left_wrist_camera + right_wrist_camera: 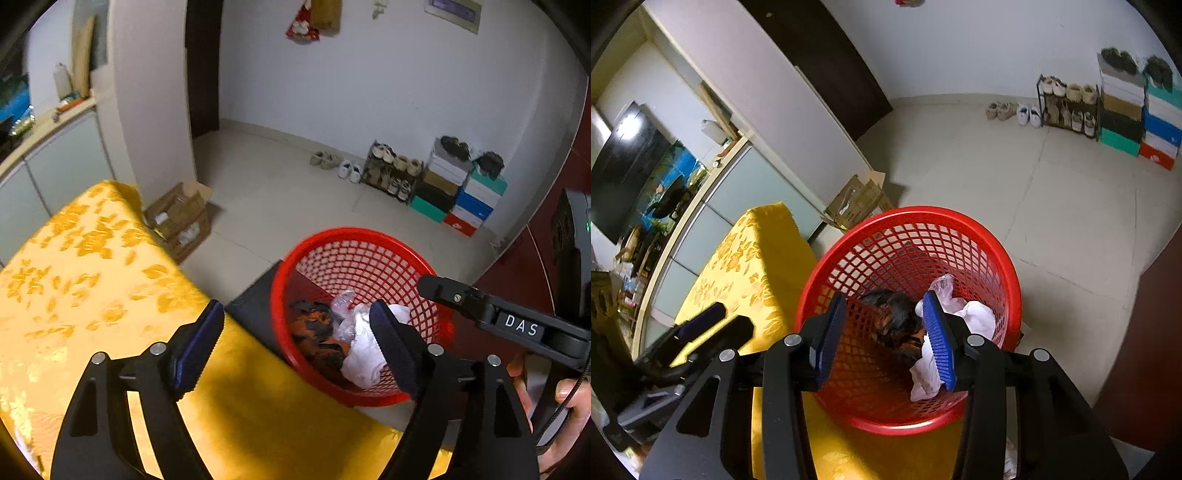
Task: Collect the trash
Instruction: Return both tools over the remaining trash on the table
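Observation:
A red mesh waste basket (369, 240) (908, 218) stands beside the table with the yellow floral cloth (85, 280) (753, 266). Inside it lie white crumpled paper (360, 354) (977, 317), a clear plastic piece (341, 302) (942, 284) and a dark orange-black wrapper (317, 328) (894, 317). My left gripper (295, 347) is open and empty, above the table edge and the basket's left rim. My right gripper (882, 336) is open and empty, right above the basket mouth. The right gripper also shows in the left wrist view (517, 321), and the left gripper shows in the right wrist view (698, 332).
A cardboard box (181, 221) (857, 203) sits on the floor by the wall. A shoe rack (391, 170) (1067, 107) and stacked shoe boxes (458, 192) (1141, 122) stand against the far wall. Pale cabinets (55, 162) (738, 192) line the left side.

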### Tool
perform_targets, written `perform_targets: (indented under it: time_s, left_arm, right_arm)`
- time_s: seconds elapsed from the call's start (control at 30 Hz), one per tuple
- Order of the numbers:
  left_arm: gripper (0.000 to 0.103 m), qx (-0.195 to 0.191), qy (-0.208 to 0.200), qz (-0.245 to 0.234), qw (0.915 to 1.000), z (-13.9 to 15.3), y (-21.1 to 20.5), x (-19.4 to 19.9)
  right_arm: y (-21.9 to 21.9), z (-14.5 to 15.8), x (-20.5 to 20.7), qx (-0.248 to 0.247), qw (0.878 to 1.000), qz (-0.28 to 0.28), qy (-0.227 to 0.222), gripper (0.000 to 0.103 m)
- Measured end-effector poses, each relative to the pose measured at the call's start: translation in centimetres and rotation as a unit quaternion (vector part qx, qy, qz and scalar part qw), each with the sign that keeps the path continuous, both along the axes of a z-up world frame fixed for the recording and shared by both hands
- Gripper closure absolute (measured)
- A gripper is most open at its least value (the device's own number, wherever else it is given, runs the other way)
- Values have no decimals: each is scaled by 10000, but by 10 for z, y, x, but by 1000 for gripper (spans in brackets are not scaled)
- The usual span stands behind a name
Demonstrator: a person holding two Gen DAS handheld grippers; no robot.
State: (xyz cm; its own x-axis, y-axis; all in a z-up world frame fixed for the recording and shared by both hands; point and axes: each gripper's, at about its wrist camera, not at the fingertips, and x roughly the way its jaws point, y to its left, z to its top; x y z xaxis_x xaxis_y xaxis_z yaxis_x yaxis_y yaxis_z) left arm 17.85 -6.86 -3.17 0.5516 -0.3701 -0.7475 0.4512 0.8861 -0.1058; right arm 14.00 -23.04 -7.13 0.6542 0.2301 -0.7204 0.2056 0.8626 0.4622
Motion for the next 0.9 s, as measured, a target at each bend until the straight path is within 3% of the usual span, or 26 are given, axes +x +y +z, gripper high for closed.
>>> perform_targets:
  time_s: [0.23,0.47,0.6,0.9]
  left_arm:
    - [22,-165,-341,466,9982,37,49,-31]
    - [22,-250,-597,1106,9918,70,132,-69]
    - [22,-260,-695,1649,9835,82,189,-93]
    - [22,-190,-639,2910,9544,80,316,-159]
  right_arm:
    - [41,28,-13,-502,9970,474,-360,60]
    - [106,53,-22,-763,9843,1447,-668,60]
    - [145,57,-29,-818,9731,2021,-742,60]
    - [219,51,-42,-882,9489,2954,-668,60]
